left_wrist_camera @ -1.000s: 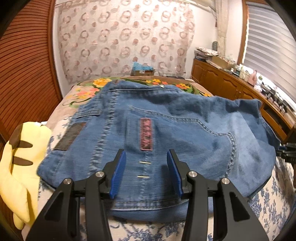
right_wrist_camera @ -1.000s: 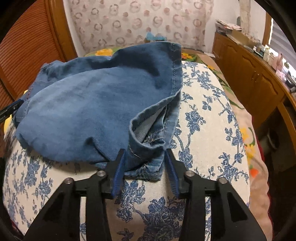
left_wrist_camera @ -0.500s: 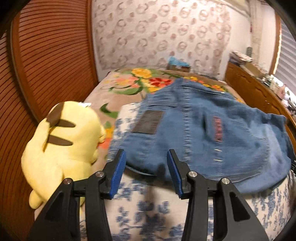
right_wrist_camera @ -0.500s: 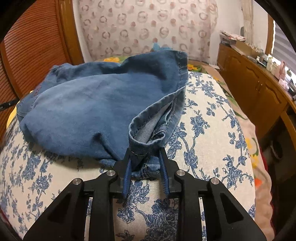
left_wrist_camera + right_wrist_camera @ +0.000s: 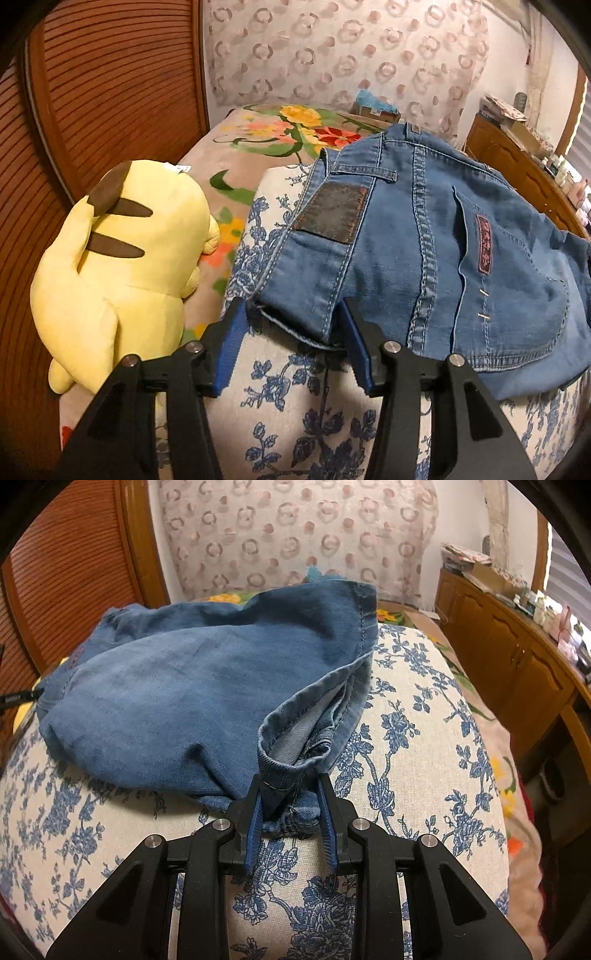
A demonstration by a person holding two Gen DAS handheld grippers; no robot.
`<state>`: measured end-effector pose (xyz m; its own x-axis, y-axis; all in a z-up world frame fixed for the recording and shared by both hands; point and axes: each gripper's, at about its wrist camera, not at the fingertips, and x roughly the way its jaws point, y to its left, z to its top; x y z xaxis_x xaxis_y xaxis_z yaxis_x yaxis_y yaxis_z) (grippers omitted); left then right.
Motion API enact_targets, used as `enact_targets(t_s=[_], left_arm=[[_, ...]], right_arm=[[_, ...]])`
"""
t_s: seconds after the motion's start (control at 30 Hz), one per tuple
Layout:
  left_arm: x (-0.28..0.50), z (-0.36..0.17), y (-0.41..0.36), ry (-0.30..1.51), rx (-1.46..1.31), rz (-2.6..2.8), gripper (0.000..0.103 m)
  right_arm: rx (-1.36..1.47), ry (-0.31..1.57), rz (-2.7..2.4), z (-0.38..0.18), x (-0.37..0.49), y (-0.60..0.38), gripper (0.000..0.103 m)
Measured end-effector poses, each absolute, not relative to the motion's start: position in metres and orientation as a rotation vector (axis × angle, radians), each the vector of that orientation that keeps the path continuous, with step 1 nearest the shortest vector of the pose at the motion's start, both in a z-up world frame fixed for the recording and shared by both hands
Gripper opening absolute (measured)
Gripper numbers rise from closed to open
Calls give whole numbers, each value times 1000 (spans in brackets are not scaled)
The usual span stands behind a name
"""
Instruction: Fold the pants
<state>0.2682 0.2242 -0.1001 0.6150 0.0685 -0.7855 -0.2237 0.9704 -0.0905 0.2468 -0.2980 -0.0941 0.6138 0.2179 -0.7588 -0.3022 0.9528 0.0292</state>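
pants (image 5: pixel 424 258) on cushion (image 5: pixel 295 406) | plush toy (image 5: pixel 122 266) left of cushion

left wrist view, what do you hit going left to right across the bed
wooden slatted panel → yellow plush toy → leather patch on the jeans' waistband → pink pocket label → wooden cabinet

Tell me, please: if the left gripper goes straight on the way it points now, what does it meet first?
Most likely the jeans. The left gripper, its jaws opening, already has their near waistband corner between its fingers, not yet pinched. Under that corner lies the floral cushion; depth is unclear.
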Motion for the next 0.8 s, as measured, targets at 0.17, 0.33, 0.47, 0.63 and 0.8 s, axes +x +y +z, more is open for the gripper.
enact_targets(t_s=[0.17, 0.33, 0.47, 0.63, 0.8], left_arm=[[268, -99, 226, 881, -199, 128, 39], [264, -93, 221, 850, -198, 98, 13], [252, -67, 215, 770, -179, 106, 7], [225, -23, 199, 662, -145, 96, 4], [187, 0, 191, 593, -147, 82, 3]], right_arm=[[-101, 860, 313, -93, 247, -297, 20], [-90, 854, 346, -83, 247, -295, 11], [-103, 794, 339, -64, 248, -297, 9], [-119, 702, 317, -27, 251, -302, 9], [-130, 629, 299, 3, 239, -315, 9]])
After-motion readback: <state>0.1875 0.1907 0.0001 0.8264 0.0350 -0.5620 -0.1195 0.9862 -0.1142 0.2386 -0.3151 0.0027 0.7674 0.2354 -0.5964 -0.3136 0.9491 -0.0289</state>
